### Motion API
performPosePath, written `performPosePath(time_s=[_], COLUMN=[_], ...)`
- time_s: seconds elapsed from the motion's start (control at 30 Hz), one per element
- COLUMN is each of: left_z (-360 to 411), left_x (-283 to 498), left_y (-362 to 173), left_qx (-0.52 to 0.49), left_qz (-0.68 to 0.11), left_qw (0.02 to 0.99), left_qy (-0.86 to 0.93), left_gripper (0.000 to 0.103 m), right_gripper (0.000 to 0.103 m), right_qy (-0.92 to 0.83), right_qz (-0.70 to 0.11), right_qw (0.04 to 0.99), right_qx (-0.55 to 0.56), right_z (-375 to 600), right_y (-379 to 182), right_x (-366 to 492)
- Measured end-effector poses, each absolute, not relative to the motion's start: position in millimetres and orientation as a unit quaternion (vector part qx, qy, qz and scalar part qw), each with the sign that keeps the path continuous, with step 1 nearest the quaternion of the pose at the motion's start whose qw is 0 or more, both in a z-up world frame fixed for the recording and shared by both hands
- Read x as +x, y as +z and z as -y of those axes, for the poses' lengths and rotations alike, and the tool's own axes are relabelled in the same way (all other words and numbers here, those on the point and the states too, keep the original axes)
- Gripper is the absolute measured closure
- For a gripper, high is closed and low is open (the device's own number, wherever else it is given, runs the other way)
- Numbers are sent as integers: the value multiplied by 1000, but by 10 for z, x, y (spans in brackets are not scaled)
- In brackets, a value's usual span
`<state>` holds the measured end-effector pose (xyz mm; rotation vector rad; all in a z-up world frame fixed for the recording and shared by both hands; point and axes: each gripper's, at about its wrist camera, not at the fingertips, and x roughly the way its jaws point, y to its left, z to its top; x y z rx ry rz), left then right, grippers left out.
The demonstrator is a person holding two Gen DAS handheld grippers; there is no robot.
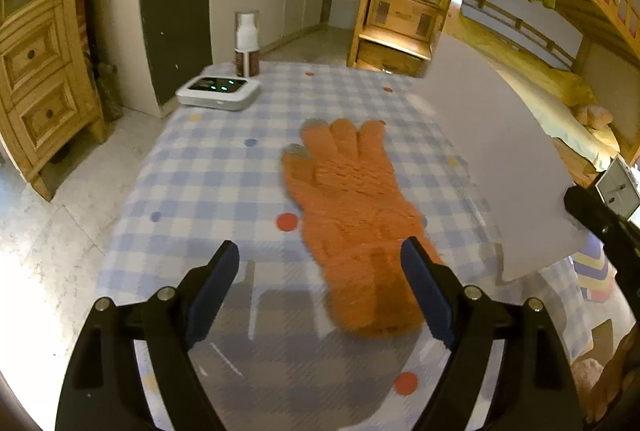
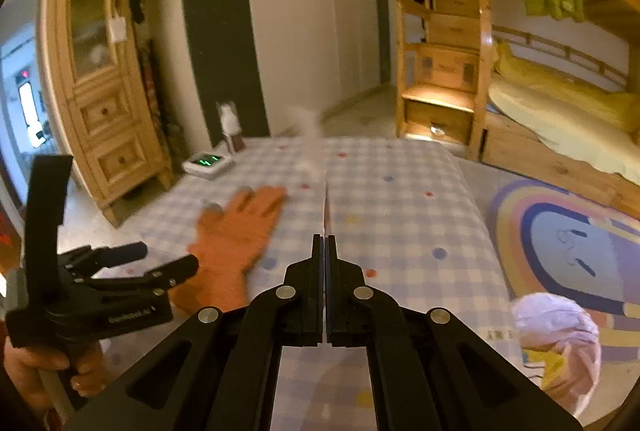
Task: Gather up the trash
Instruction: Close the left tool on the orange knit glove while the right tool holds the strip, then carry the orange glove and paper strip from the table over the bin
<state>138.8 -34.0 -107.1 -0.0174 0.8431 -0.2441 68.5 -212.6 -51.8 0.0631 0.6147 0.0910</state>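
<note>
Fuzzy knit orange glove (image 1: 352, 215) flat on checked tablecloth (image 1: 208, 167), left claw (image 1: 322, 289) wide, right claw (image 2: 325, 267) pinching stiff white sheet (image 1: 500, 159).

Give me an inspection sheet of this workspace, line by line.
Surface: table under a checked cloth with coloured dots.
Job's things: white sheet of paper held up over the table's right side; orange knit glove lying flat.
Clutter: white device with green lights; spray bottle behind it.
Grippers: left gripper open above the glove's cuff; right gripper shut on the paper's edge.
Cables: nothing seen.
Surroundings: wooden cabinet, bunk bed, rug, bag with trash on the floor.
</note>
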Motion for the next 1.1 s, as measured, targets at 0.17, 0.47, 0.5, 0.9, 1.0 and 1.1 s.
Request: performPosePath(time_s=[0.17, 0.47, 0.5, 0.9, 1.0, 1.1], left_z=[485, 656, 671, 763, 717, 624], left_x=[1451, 1461, 1466, 1494, 1412, 1382], left_y=[-1109, -1117, -1127, -1195, -1088, -1055], left_qx=[-7, 9, 14, 45, 50, 27], left_qz=[-417, -415, -416, -431, -404, -406], left_qw=[900, 902, 902, 892, 904, 901], left_qy=[-124, -118, -115, -126, -132, -151], left_gripper=[22, 12, 12, 65, 87, 87], right_gripper=[97, 60, 60, 67, 66, 66], right_qy=[44, 37, 31, 31, 32, 29], right_qz=[-319, -315, -312, -288, -286, -285], right_qw=[946, 948, 949, 955, 955, 956], right_qx=[22, 35, 32, 64, 69, 69], right_z=[2127, 2131, 2126, 2274, 2295, 2304], right_y=[-575, -668, -665, -625, -616, -614], right_x=[758, 877, 883, 823, 815, 812])
